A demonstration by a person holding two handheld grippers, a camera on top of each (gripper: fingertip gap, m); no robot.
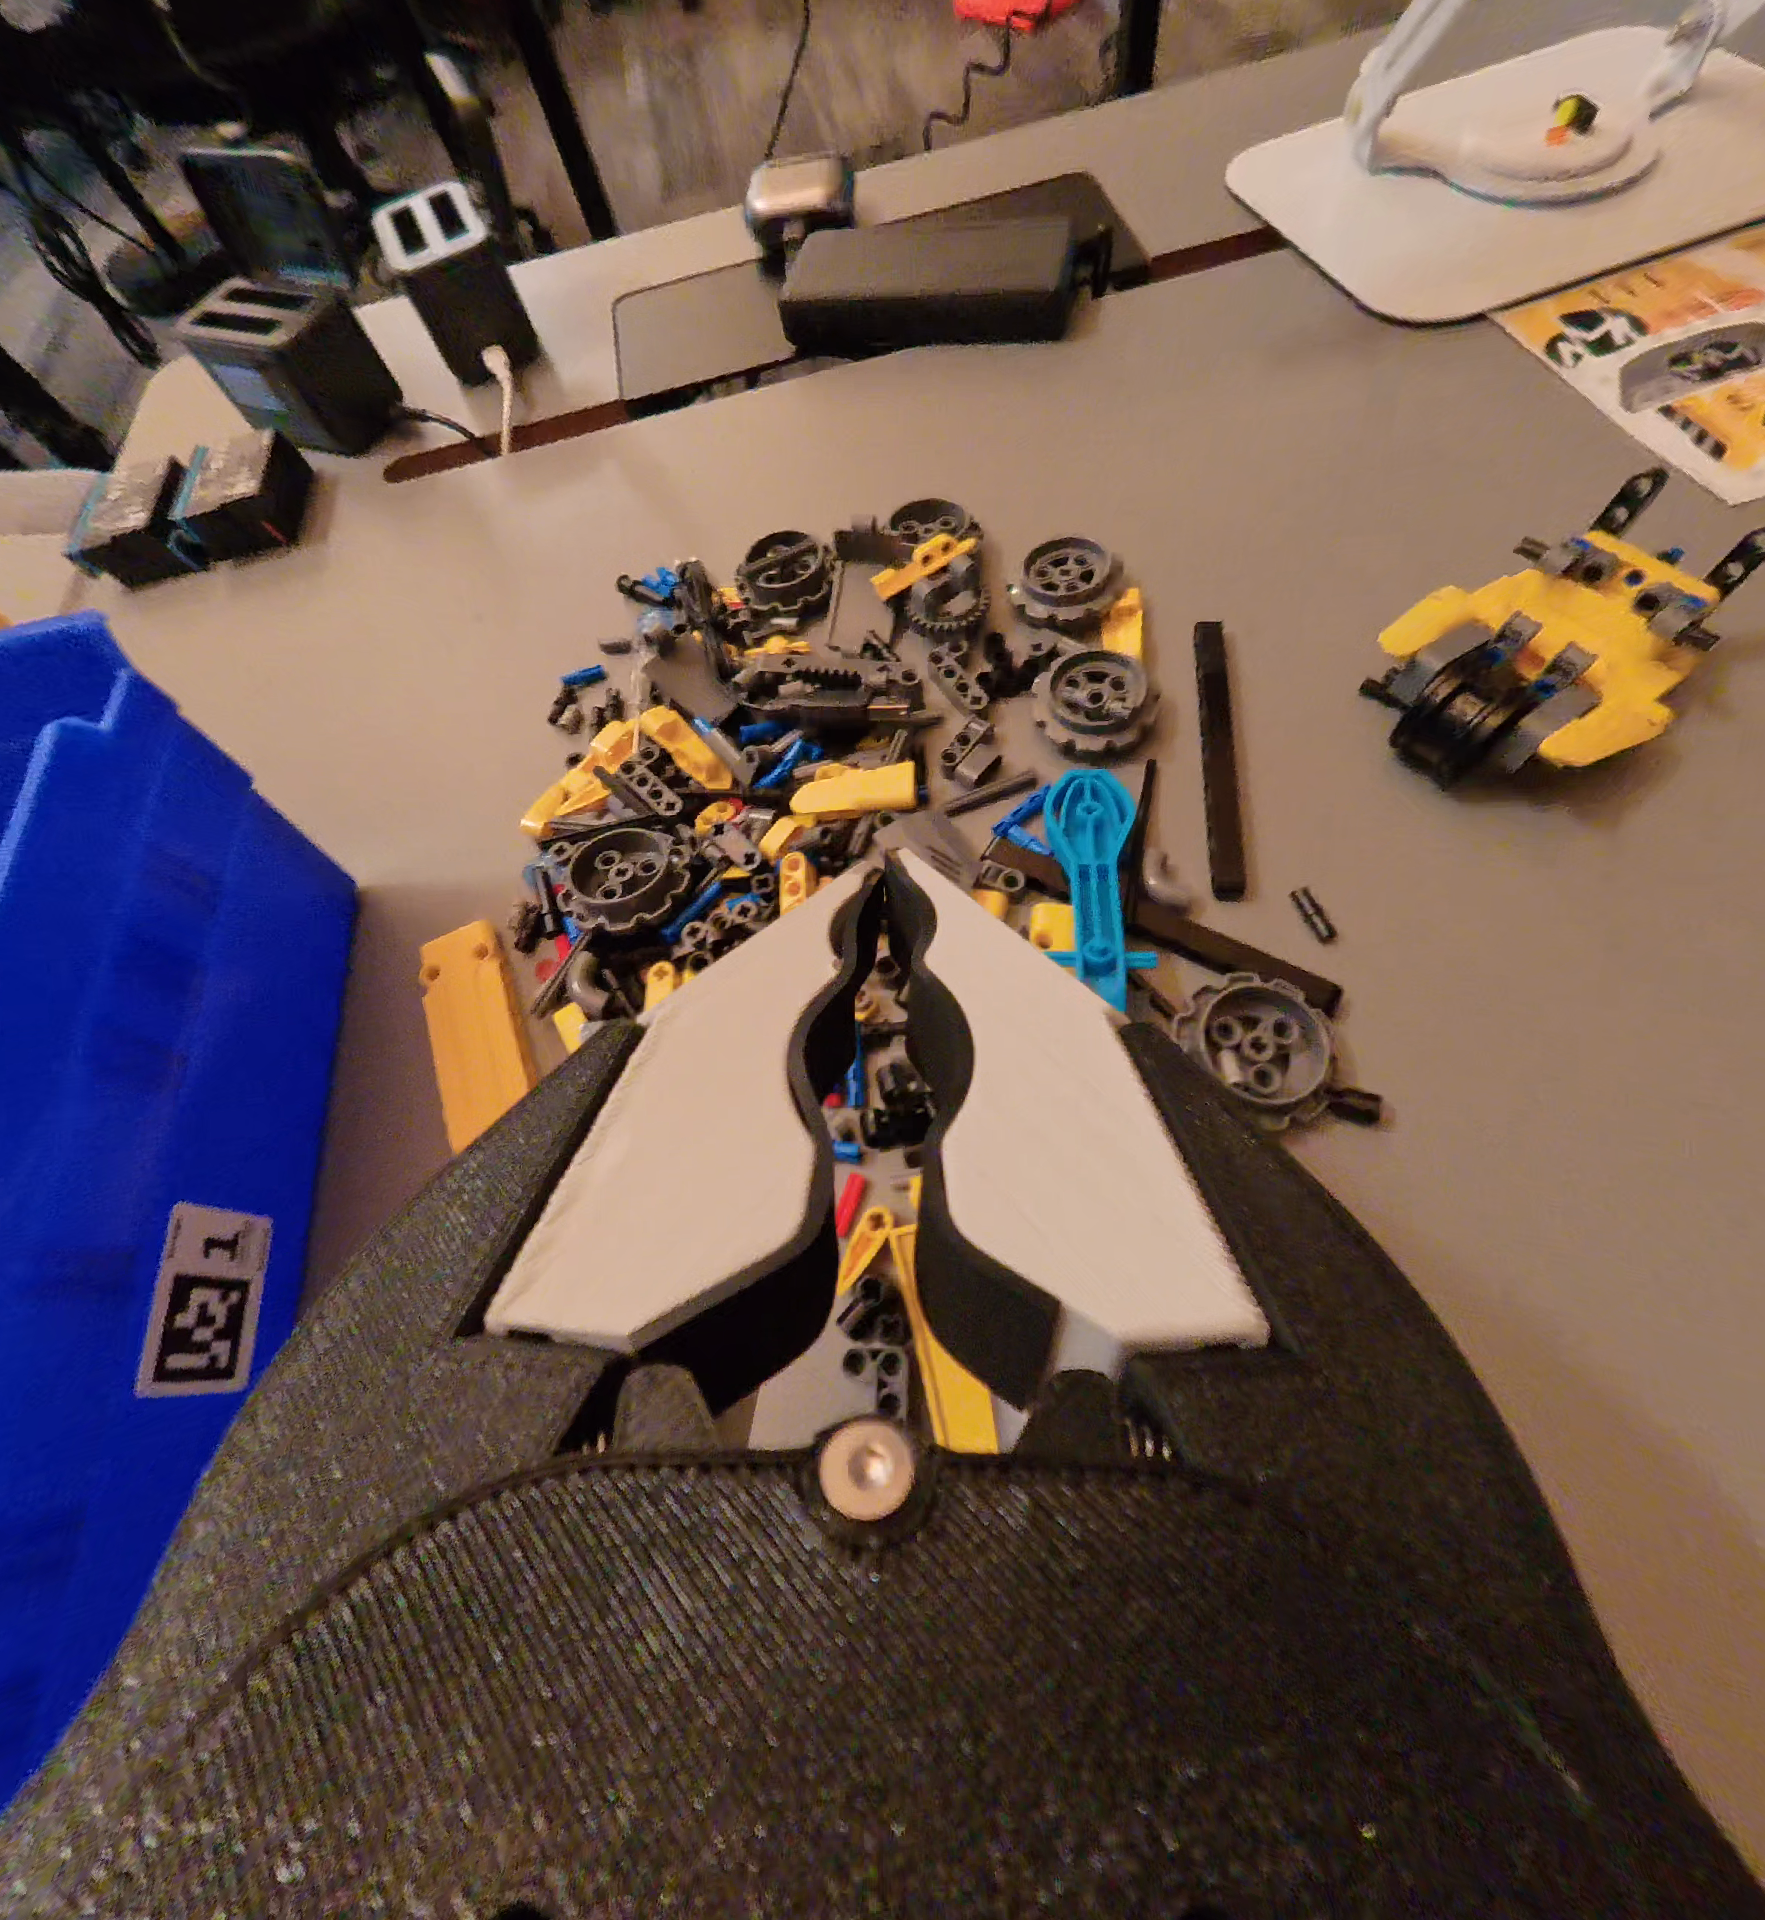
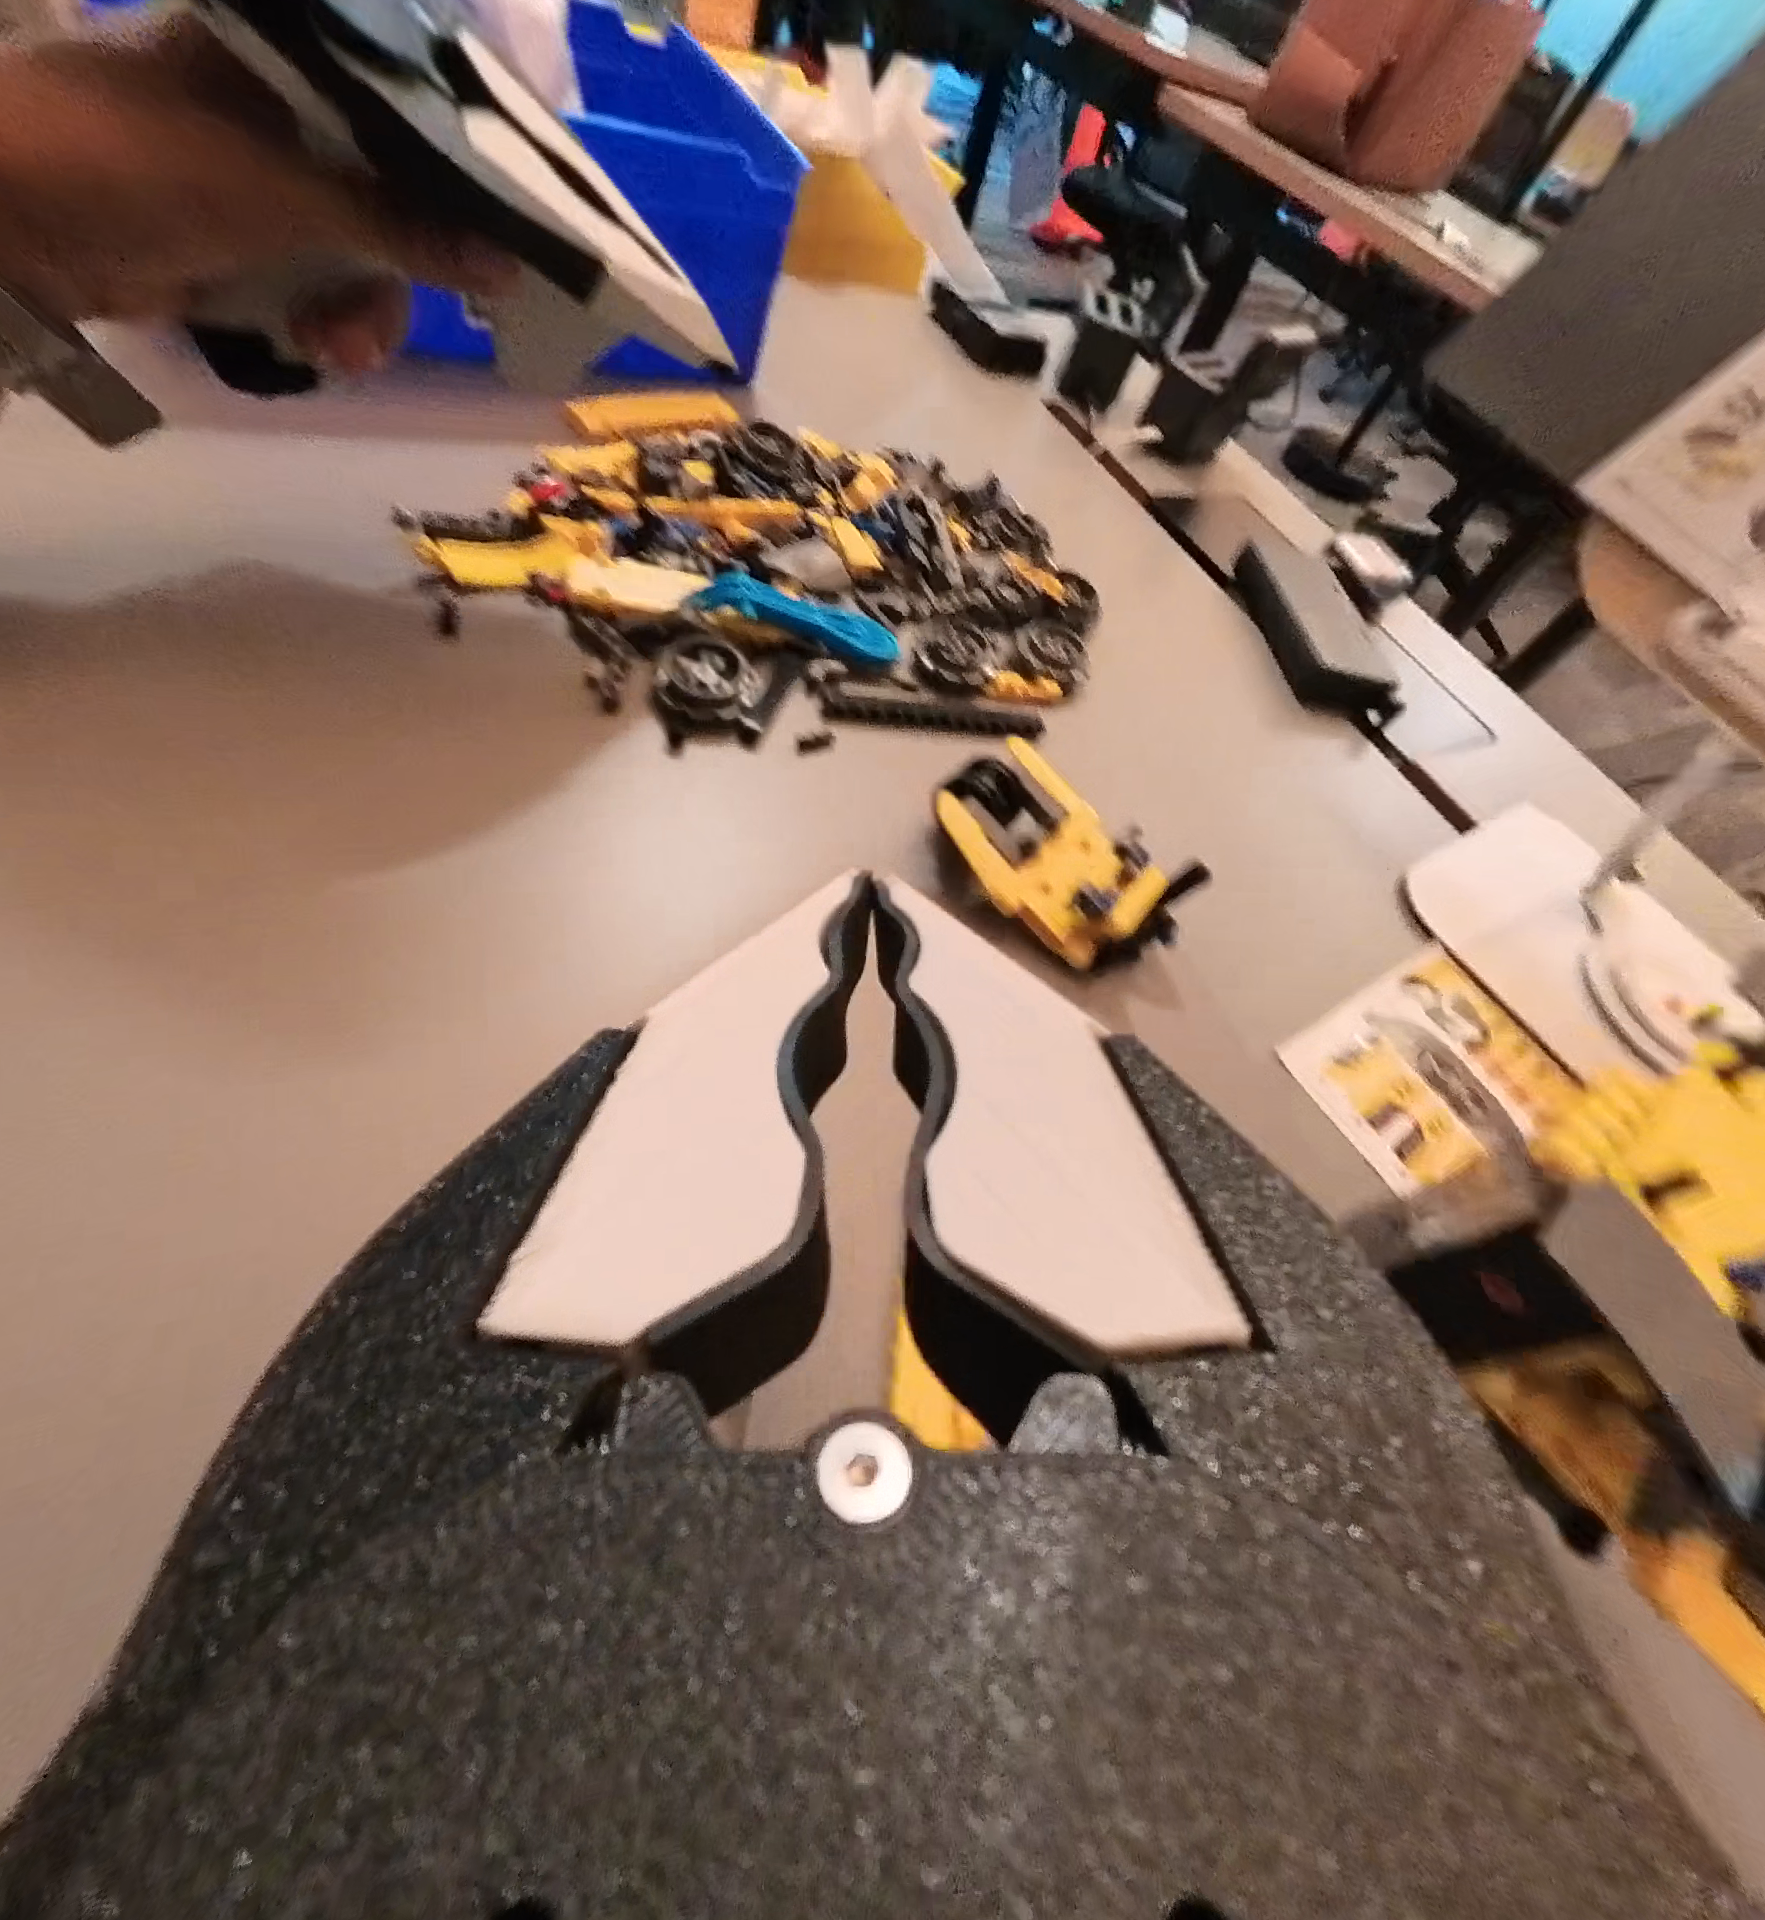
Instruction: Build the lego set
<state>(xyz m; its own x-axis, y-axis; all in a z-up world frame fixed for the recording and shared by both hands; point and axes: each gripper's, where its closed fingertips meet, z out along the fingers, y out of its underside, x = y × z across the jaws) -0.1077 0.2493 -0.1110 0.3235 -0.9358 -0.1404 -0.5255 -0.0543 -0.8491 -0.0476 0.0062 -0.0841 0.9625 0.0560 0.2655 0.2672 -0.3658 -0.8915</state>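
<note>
One heap of loose building pieces (image 1: pixel 836 769) lay on the grey table (image 1: pixel 1480 1143), with five dark toothed wheels countable in it, one light-blue tool (image 1: pixel 1091 883) and one long black beam (image 1: pixel 1221 758); one part-built yellow model (image 1: pixel 1543 665) stood well apart to its right; the left gripper (image 1: pixel 883 868) hung over the heap's near edge, its tips together and holding nothing; the right gripper (image 2: pixel 870 883) was likewise closed and empty above bare table, near the model; only the left wrist view showed the blue bin's (image 1: pixel 78 987) tag; only the right wrist view showed a hand (image 2: pixel 161 177) holding the other gripper, and a second, blurred yellow model (image 2: pixel 1688 1132).
</note>
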